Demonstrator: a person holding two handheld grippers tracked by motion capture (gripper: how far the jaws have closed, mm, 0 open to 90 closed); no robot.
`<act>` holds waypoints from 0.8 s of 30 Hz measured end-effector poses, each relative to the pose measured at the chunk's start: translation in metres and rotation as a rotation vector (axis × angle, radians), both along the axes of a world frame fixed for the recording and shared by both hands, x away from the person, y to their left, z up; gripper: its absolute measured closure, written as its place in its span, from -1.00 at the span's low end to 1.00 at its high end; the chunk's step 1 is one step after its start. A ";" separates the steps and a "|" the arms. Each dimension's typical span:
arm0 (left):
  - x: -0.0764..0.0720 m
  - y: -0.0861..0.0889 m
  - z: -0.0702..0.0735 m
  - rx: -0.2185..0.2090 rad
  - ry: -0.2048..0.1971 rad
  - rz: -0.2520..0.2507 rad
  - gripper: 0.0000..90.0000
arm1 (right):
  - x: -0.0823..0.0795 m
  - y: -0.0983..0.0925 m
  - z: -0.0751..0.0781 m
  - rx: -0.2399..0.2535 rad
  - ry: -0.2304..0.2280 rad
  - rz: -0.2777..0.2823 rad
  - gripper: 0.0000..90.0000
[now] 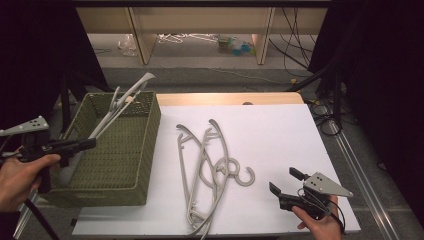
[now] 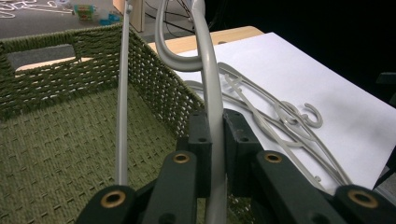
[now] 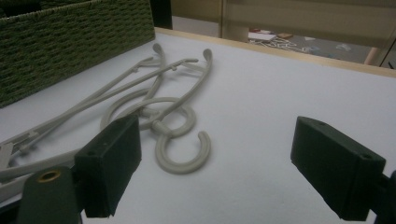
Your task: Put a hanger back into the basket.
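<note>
The left gripper (image 1: 87,144) is clamped on a grey hanger (image 1: 120,106), holding it over the green basket (image 1: 145,150) at the left of the table (image 1: 280,130). The hanger slants up and away from the jaws, its far end above the basket's far rim. In the left gripper view, the pads pinch the hanger's bar (image 2: 212,102) and its hook curves overhead. The right gripper (image 1: 286,182) rests near the table's right near corner, jaws spread wide with nothing between them. A loose pile of hangers (image 1: 205,170) lies on the white sheet between basket and right gripper, hooks (image 3: 182,151) pointing right.
</note>
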State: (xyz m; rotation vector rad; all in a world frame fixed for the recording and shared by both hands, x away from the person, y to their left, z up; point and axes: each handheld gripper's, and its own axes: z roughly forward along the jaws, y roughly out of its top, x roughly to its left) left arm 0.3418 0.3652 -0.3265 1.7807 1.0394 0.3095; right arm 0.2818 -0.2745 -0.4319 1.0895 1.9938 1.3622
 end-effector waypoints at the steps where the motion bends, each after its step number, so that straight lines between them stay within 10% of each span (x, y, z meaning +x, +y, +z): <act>1: 0.000 0.002 -0.001 0.003 0.001 -0.001 0.82 | 0.001 0.001 -0.002 0.024 -0.013 0.007 -0.62; 24: 0.000 0.043 -0.026 0.105 0.009 -0.098 0.82 | 0.003 0.001 -0.003 0.013 -0.014 0.005 -0.62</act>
